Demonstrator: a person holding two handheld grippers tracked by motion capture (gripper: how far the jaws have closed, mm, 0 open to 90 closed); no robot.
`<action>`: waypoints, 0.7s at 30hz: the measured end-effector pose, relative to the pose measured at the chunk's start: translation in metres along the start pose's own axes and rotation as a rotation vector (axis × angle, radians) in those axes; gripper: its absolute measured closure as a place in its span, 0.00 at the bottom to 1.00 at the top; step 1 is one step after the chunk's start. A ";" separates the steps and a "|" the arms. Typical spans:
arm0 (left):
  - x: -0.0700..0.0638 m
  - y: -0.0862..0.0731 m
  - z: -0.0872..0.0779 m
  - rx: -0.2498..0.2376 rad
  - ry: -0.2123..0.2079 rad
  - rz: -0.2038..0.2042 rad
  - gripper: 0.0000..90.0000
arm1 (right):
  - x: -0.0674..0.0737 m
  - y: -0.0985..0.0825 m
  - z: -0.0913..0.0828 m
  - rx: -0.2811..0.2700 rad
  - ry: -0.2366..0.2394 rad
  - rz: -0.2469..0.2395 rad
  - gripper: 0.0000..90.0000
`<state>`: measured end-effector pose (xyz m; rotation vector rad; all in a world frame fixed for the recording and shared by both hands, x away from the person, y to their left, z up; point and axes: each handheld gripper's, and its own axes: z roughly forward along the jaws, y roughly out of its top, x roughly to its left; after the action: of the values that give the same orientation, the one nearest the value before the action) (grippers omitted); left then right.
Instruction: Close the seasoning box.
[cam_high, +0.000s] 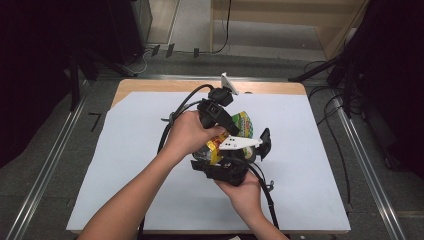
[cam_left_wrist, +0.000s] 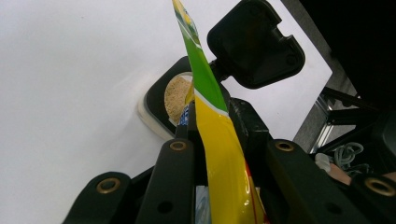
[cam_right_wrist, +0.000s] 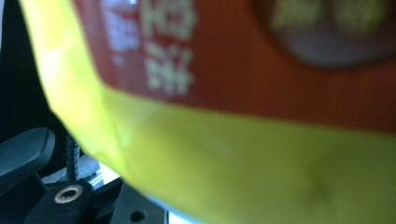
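Over a white-covered table (cam_high: 125, 165), both grippers pinched a yellow-green snack packet (cam_left_wrist: 219, 154), left gripper (cam_high: 226, 125) on its edge and right gripper (cam_high: 235, 162) below, apparently not yet torn open.

packet (cam_right_wrist: 261, 116) print blurred, edges cropped

The packet (cam_high: 243, 125) is at the middle of the table (cam_high: 125, 165), above the sheet. The left gripper (cam_high: 220, 117) is at 10 o'clock from the packet, the right gripper (cam_high: 230, 167) at 6 o'clock. In the left gripper view, a small container (cam_left_wrist: 161, 100) lies on the sheet behind the packet.
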<state>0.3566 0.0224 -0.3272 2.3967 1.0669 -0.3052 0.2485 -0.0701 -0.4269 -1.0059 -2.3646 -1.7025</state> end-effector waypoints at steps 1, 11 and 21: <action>0.000 0.000 0.000 0.000 0.000 0.000 0.89 | 0.000 0.000 0.000 0.000 0.000 -0.001 0.73; -0.002 0.002 -0.001 0.002 0.003 0.008 0.88 | 0.000 0.001 -0.002 -0.005 0.001 -0.001 0.73; -0.007 0.005 -0.001 0.004 0.014 0.018 0.88 | -0.001 0.002 -0.004 -0.013 -0.002 -0.005 0.72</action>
<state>0.3559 0.0160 -0.3220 2.4137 1.0514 -0.2847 0.2488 -0.0741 -0.4242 -1.0057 -2.3624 -1.7215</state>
